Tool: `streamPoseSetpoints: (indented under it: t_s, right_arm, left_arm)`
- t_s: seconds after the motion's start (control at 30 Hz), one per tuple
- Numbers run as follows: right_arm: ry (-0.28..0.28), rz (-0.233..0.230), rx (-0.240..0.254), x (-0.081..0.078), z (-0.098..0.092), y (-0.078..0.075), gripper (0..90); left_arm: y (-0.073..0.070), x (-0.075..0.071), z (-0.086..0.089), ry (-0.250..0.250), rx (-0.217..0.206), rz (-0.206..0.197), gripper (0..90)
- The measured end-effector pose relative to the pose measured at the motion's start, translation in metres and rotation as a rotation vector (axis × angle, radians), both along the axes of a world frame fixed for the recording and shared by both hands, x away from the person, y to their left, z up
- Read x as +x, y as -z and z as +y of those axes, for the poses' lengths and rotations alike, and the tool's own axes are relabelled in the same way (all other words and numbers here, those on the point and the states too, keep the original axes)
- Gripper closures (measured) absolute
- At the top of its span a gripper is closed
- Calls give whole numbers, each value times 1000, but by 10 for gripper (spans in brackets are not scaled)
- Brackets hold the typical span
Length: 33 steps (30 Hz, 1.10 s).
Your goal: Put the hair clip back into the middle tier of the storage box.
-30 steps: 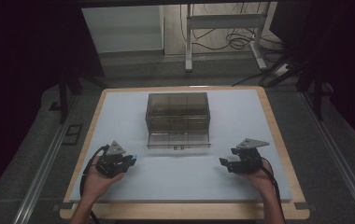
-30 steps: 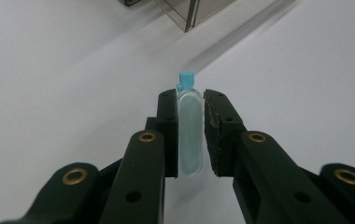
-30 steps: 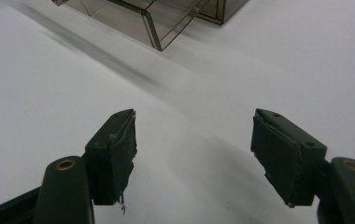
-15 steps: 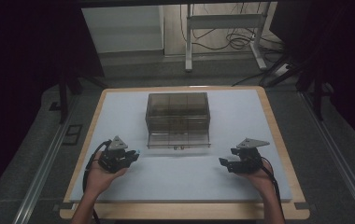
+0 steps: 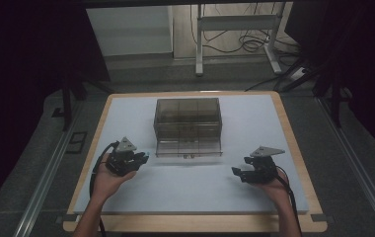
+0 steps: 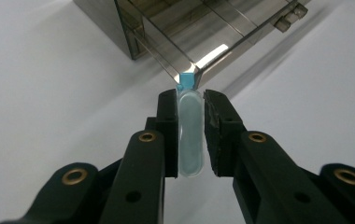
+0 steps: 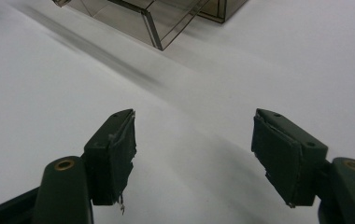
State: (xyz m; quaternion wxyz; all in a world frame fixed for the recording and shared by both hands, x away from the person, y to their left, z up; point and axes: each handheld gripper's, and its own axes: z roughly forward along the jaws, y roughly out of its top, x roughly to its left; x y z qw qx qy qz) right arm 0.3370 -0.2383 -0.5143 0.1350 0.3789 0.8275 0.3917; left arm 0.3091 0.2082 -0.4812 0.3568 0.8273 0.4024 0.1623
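I'm looking at a small clear plastic vial with a blue cap (image 6: 190,133), pale bluish through its wall, and it sits pinched between the two black fingers (image 6: 167,135) of my left gripper (image 6: 189,135), cap end pointing away from the hand. In the left gripper view the blue cap pokes just past the fingertips and lines up with the near corner of the smoked transparent plastic box with inner dividers (image 6: 180,32); I cannot tell whether cap and box touch or stand slightly apart.

From the high view, the left gripper (image 5: 141,159) hovers at the left front of that box (image 5: 188,126), a speck of blue showing at its tip, with my left hand (image 5: 107,178) wrapped round its body and a grey three-cornered plate on top. The box stands in the middle of the white bench surface (image 5: 185,192), its front section lower and clearer than the darker back part.

Over on the right, my right gripper (image 5: 237,173) sits well apart from the box, near the bench's right front. Its fingers (image 7: 112,154) are spread wide with nothing between them, just bare white surface below in the right gripper view, and a corner of the box (image 7: 157,18) shows at the top. The bench has a pale wooden rim (image 5: 195,224).
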Motion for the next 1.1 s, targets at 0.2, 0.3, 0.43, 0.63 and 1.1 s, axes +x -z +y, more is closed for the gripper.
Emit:
streamPoseSetpoints:
  t_s: [0.2,0.3,0.43,0.63,1.1]
  right_arm:
    - [1,0,0,0,0,0,299]
    - [1,1,0,0,0,0,299]
    - [-1,-1,-1,0,0,0,299]
    - [1,1,-2,0,0,0,299]
    - [2,5,-2,1,-1,1,299]
  left_arm:
    - [0,4,-2,3,-7,3,772]
    - [0,6,-3,5,-11,1,772]
    - [-3,8,-5,7,-18,-2,772]
    - [-6,13,-8,7,-28,-10,773]
    - [-10,21,-12,17,-30,-10,772]
